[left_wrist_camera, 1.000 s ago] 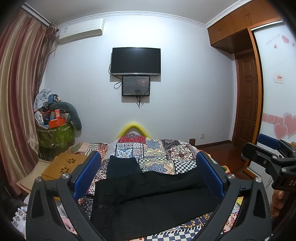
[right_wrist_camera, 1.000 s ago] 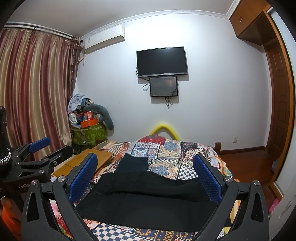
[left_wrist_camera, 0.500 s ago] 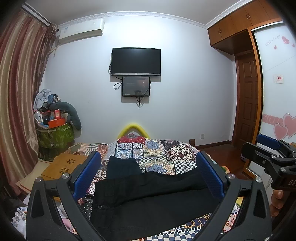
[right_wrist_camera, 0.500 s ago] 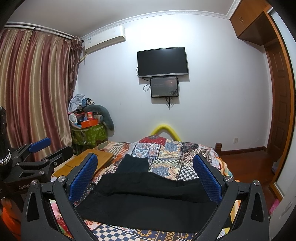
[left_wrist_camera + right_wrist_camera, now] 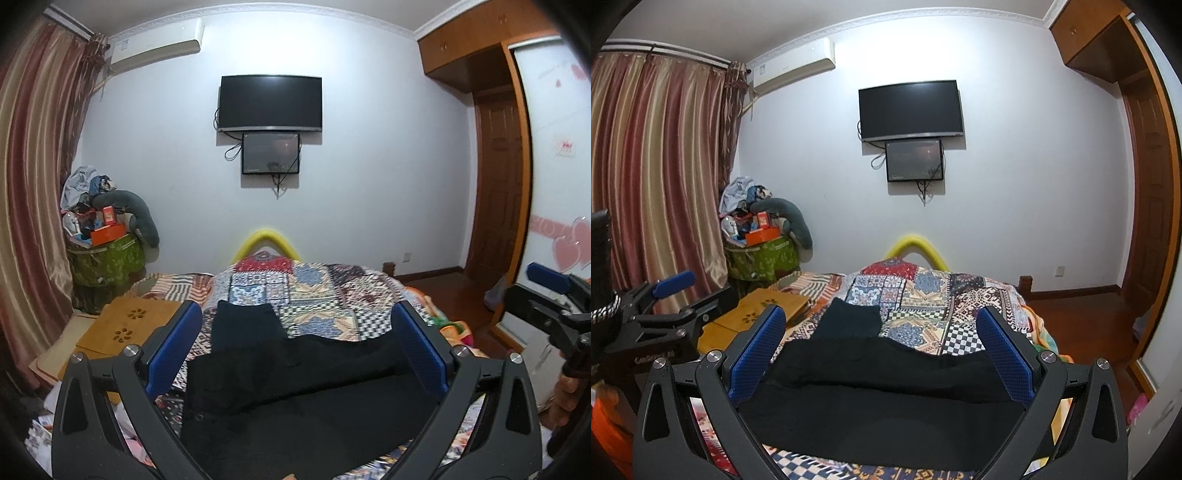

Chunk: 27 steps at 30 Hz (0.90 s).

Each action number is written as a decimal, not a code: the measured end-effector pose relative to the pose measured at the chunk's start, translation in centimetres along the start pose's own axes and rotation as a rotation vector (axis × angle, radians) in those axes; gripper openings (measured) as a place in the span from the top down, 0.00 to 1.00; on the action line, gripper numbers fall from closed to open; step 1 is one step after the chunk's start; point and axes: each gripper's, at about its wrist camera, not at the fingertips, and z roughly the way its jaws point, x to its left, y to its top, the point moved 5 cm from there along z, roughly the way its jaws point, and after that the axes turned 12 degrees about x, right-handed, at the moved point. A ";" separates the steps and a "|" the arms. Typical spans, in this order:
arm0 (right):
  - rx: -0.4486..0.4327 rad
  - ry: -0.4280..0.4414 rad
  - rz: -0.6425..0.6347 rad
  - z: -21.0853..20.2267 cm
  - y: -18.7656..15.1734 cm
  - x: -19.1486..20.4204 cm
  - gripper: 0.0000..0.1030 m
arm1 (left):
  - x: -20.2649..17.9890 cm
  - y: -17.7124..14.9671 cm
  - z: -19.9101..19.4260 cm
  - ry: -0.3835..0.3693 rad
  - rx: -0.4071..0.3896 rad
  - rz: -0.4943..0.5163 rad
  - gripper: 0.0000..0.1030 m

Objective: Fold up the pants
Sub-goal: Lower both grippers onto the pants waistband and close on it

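Black pants (image 5: 295,384) lie spread sideways across the near end of a bed with a patchwork cover (image 5: 314,295); the same pants (image 5: 886,387) fill the lower middle of the right wrist view. A smaller dark folded garment (image 5: 247,325) lies just beyond them, also seen as a dark folded garment (image 5: 849,323). My left gripper (image 5: 295,349) hovers above the pants, open, holding nothing. My right gripper (image 5: 881,349) is likewise open and empty over the pants. Each gripper appears at the edge of the other's view.
A low wooden table (image 5: 125,328) stands left of the bed. A green basket (image 5: 107,258) piled with clutter sits by the striped curtain (image 5: 657,177). A television (image 5: 271,103) hangs on the far wall. A wooden door (image 5: 495,184) and wardrobe lie to the right.
Both wrist views have shifted only slightly; the pants and the open fingers stay as they were.
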 end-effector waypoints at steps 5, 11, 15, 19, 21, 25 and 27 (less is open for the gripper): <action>0.042 -0.022 -0.018 3.7 0.1 -1.2 0.01 | 2.0 1.1 5.0 0.016 0.065 -0.004 0.00; 0.129 -0.036 -0.048 9.6 -0.4 -3.2 0.01 | 6.4 1.9 13.2 0.094 0.147 -0.002 0.00; 0.218 -0.043 -0.045 14.6 -1.1 -5.4 0.01 | 9.3 1.2 18.8 0.125 0.236 0.004 0.00; 0.316 -0.056 -0.059 19.5 -2.6 -7.6 0.01 | 12.7 -1.5 24.9 0.163 0.359 -0.009 0.00; 0.359 -0.061 -0.067 21.2 -3.1 -8.2 0.01 | 14.4 -3.6 27.9 0.173 0.431 -0.025 0.00; 0.470 -0.057 -0.081 25.6 -4.9 -9.7 0.01 | 17.5 -8.0 32.6 0.167 0.575 -0.085 0.00; 0.529 -0.046 -0.109 27.5 -5.9 -10.0 0.01 | 19.1 -10.2 34.3 0.164 0.631 -0.122 0.00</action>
